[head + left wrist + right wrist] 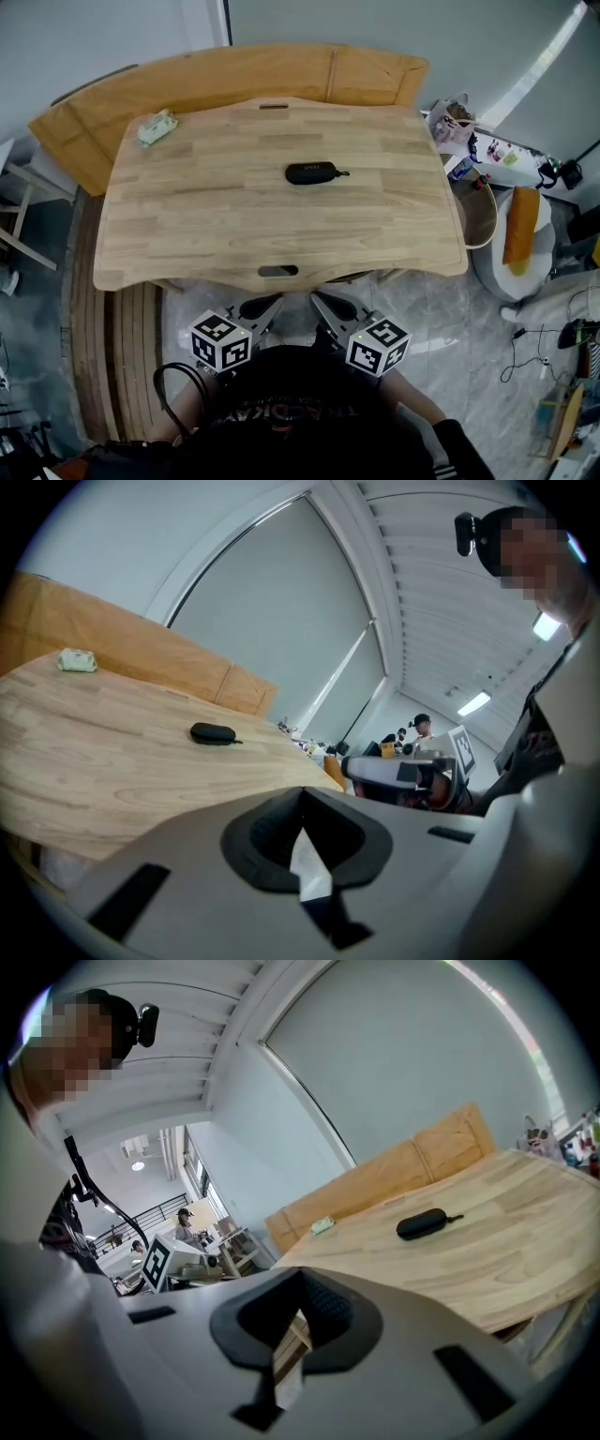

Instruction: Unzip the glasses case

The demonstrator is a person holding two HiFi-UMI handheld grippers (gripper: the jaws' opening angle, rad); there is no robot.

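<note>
A black zipped glasses case [311, 173] lies near the middle of the wooden table [187, 225], its pull cord pointing right. It also shows small and far off in the left gripper view, case [213, 733], and in the right gripper view, case [424, 1223]. Both grippers hang off the table's near edge, close to the person's chest and well short of the case. My left gripper [270, 302] is shut with nothing in it, its jaws [302, 794] meeting. My right gripper [321, 300] is likewise shut and empty, jaws [300, 1281] together.
A small green-and-white packet [157, 127] sits at the table's far left corner. A curved wooden bench [234, 70] wraps behind the table. Clutter, a round white seat with an orange cushion [521, 225] and cables crowd the floor at the right. People stand in the distance.
</note>
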